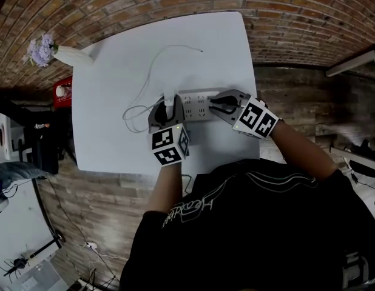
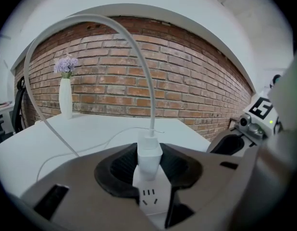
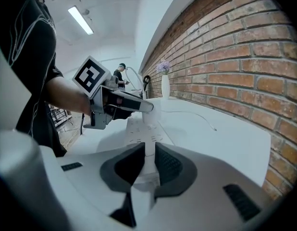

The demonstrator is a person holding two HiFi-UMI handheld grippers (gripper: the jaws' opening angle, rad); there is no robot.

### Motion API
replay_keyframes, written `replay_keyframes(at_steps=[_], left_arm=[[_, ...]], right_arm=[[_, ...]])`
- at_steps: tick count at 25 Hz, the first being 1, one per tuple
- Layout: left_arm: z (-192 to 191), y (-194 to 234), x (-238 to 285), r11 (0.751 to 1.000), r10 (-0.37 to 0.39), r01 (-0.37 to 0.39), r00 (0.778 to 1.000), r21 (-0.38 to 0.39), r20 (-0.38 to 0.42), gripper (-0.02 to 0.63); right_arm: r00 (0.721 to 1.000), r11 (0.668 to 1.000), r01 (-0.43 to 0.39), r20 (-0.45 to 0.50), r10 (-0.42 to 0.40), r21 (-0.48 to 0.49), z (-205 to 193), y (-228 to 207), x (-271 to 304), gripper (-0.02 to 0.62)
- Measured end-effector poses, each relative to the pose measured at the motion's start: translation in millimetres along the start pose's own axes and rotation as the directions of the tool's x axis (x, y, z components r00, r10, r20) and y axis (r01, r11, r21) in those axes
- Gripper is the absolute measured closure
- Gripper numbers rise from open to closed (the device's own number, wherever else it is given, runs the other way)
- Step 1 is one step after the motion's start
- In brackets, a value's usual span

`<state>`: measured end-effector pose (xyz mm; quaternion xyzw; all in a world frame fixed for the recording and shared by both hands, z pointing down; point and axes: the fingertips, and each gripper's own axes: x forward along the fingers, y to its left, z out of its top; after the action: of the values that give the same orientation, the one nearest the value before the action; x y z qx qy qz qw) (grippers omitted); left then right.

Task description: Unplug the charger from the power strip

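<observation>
Fingers (image 2: 120, 166) of left gripper (image 2: 149, 161) were clamped either side of the charger (image 2: 149, 150); right gripper (image 3: 147, 159) pinched the power strip (image 3: 141, 129) at its right end. White table (image 1: 114, 71) bore the strip, long axis L-to-R across the person's front. Charger stood upright in its left end, directly betw. left fingers, so pull-out prob. ran straight up w/ strip held down.

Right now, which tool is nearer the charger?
Left. The left tool is closed on the charger itself; the right tool clamps the power strip at its opposite end.
</observation>
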<state>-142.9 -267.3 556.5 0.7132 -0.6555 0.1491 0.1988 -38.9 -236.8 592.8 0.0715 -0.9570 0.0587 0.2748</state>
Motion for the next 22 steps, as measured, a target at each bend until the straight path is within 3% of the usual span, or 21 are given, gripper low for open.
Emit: replay_keyframes(at_steps=[7, 18, 22], left_arm=[[-0.9, 2.1, 0.0, 0.998, -0.032, 0.030, 0.999, -0.046, -0.038, 0.469], [3.7, -3.0, -4.1, 0.996, 0.043, -0.039, 0.997, 0.074, -0.057, 0.472], [2.5, -0.4, -2.9, 1.000, 0.004, -0.004, 0.998, 0.002, -0.067, 0.471]], right_arm=[[1.000, 1.000, 0.003, 0.003, -0.003, -0.009, 0.0, 1.1, 0.6, 0.552], [1.000, 0.999, 0.019, 0.007, -0.019, -0.026, 1.3, 1.4, 0.0, 0.551], [1.000, 1.000, 0.020, 0.010, -0.020, -0.018, 1.3, 1.1, 0.0, 0.551]])
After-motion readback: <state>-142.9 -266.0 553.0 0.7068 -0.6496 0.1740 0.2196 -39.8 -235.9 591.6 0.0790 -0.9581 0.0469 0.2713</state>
